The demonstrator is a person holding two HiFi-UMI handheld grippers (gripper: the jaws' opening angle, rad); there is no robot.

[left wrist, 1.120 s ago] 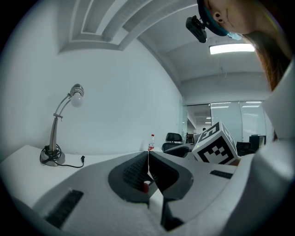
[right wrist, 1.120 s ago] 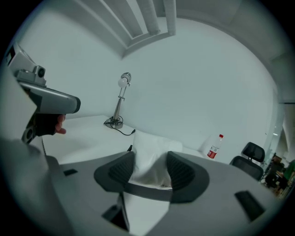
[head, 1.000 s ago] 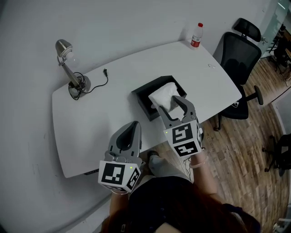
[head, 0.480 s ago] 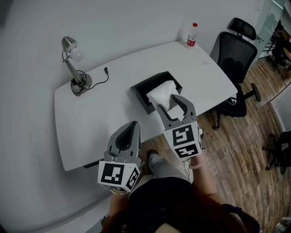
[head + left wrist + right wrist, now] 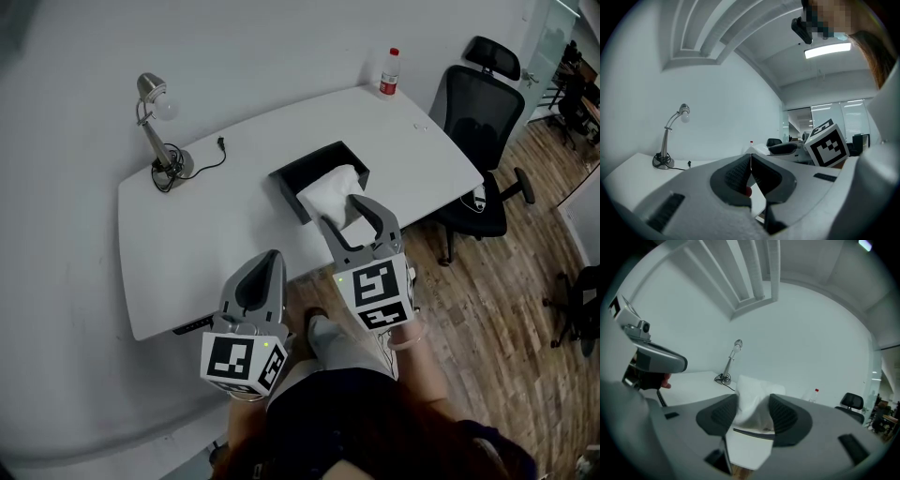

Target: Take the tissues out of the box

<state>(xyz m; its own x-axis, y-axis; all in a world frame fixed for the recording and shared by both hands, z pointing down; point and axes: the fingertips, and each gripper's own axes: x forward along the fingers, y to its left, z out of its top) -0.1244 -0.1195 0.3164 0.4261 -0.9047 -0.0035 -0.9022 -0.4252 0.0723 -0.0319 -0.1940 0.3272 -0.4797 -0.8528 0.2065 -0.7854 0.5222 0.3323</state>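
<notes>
- The tissue (image 5: 330, 194) stands as a white tuft out of the open top of the black tissue box (image 5: 305, 164), which sits about the middle of the white tabletop (image 5: 206, 234).
- We read the tuft as pointing upward. The box's long axis runs along the tabletop's length, left to right in the head view.
- The right hand-held gripper (image 5: 349, 214) hangs short of the box with its jaws wide. Its own view frames the tuft between them, but we judge the tuft not yet pinched.
- To do this step well, we would bring the jaws down on either side of the tuft and close low, where the folds are thick. Then we would draw straight up so the sheet slips free without lifting the box.
- The left hand-held gripper (image 5: 269, 260), jaws together and empty, hangs nearer us than the box. It could steady the box if it rises.
- A desk lamp (image 5: 155, 122) stands at the far left, a bottle (image 5: 387, 71) at the far right corner, and an office chair (image 5: 478, 122) beyond the tabletop.
</notes>
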